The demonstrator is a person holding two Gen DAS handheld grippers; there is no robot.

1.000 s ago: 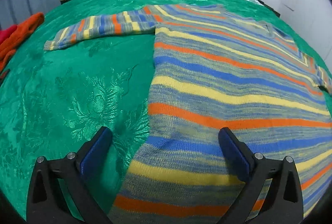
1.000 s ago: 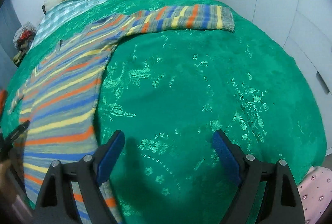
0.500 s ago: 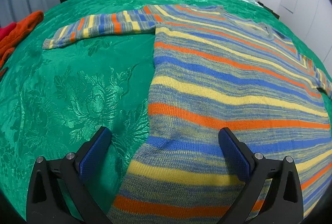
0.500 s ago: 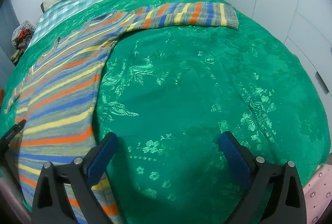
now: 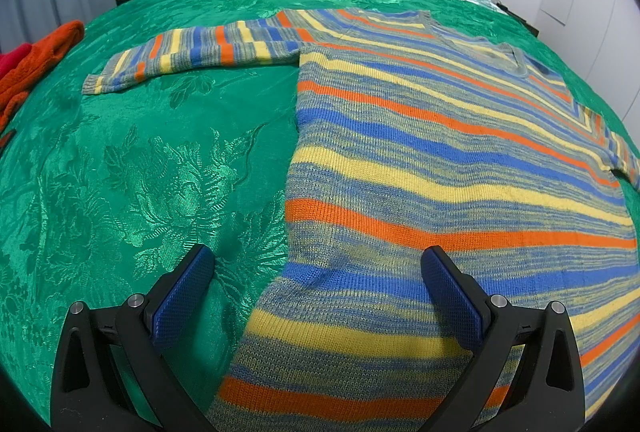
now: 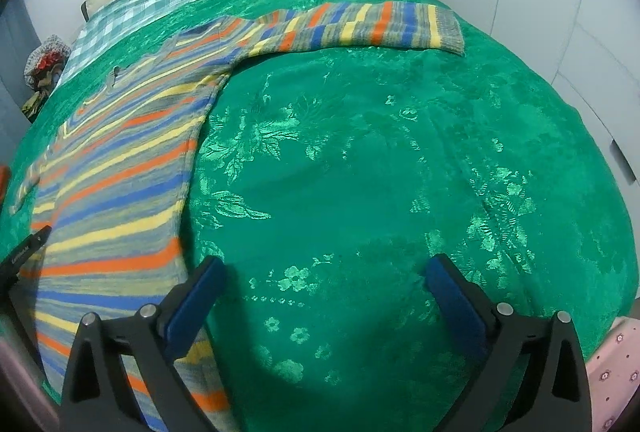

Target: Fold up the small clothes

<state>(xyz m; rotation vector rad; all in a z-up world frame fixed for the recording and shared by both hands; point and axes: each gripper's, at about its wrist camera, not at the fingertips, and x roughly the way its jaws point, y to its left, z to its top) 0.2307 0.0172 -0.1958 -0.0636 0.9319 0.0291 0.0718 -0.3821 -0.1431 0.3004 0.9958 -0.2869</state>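
Above the striped sweater [image 5: 440,160], both grippers' fingers [image 5: 182,296] spread wide, gripping nothing.

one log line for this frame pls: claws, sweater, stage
left claw: open, over sweater hem edge | right claw: open, just widened, nothing between, over green bedspread | sweater: flat, sleeves out | stage: unfolded

The right gripper [image 6: 322,282] has just been opening its jaws above the green bedspread [image 6: 400,172], nothing between them, its left finger over the sweater's [image 6: 120,168] edge.
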